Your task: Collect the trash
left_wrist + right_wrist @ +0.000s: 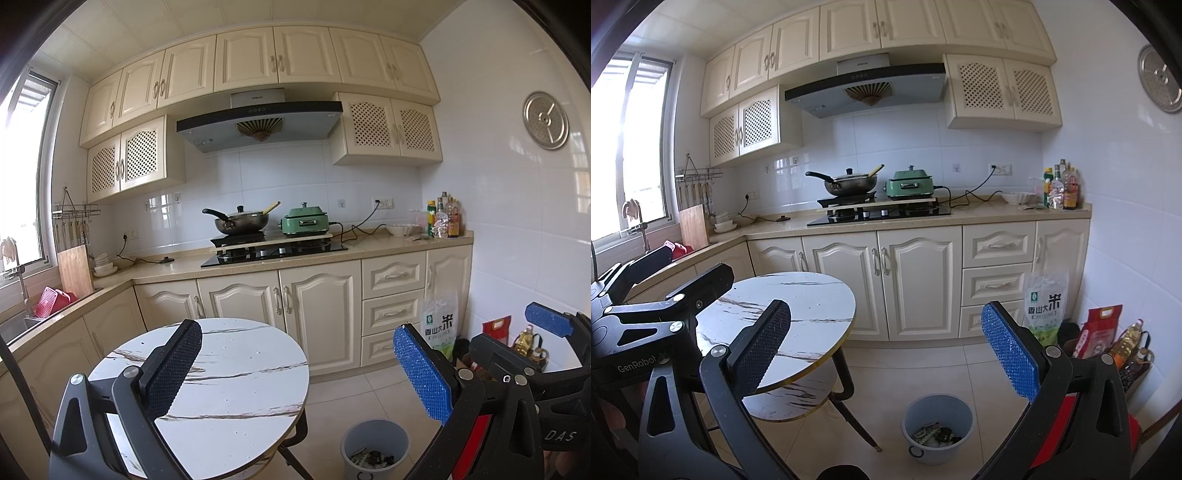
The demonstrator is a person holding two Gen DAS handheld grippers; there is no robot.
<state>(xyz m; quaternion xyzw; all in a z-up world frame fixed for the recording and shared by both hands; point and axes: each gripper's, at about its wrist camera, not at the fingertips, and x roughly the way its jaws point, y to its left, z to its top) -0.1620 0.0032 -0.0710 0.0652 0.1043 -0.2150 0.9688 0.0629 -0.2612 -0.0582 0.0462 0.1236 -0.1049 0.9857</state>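
A grey plastic bin (375, 439) (938, 410) stands on the tiled floor, to the right of a round marble-top table (240, 369) (798, 295). Scraps of trash (373, 459) (936, 435) lie in its bottom. My left gripper (299, 369) hovers open over the table's right edge with nothing between its black and blue pads. My right gripper (886, 349) is also open and holds nothing, above the floor between table and bin. In the right wrist view the left gripper (679, 269) shows at the left edge.
Cream cabinets and a counter (388, 245) run along the back, with a wok (240, 221) and a green cooker (304, 221) on the stove. A rice bag (1043, 306), a red bag (1097, 332) and an oil bottle (1126, 343) stand at the right wall. Sink at left.
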